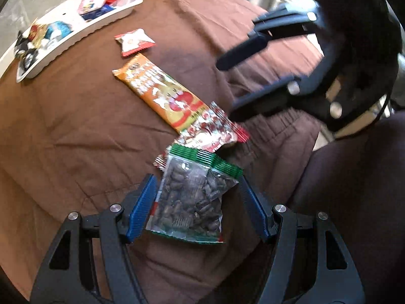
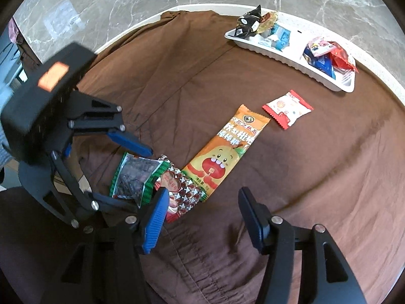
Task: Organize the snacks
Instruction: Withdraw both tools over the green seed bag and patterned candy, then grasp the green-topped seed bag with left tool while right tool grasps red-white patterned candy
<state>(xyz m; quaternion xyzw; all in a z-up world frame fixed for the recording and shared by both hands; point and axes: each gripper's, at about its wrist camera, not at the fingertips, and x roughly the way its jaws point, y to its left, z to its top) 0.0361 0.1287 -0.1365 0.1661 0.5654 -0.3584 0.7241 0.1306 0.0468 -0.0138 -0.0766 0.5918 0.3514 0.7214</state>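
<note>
On the brown cloth (image 2: 253,152), the left gripper (image 1: 195,200) straddles a clear, green-edged packet of dark seeds (image 1: 189,202), jaws spread, pads just beside its edges and not pressing. The right gripper (image 2: 202,217) hangs near with jaws apart and nothing between them. Just beside the seeds lie a red-and-white starred packet (image 2: 182,192), then a long orange bar wrapper (image 2: 225,152) and a small red-and-white sachet (image 2: 287,109). A white ridged tray (image 2: 291,58) holds more snacks at the far edge.
</note>
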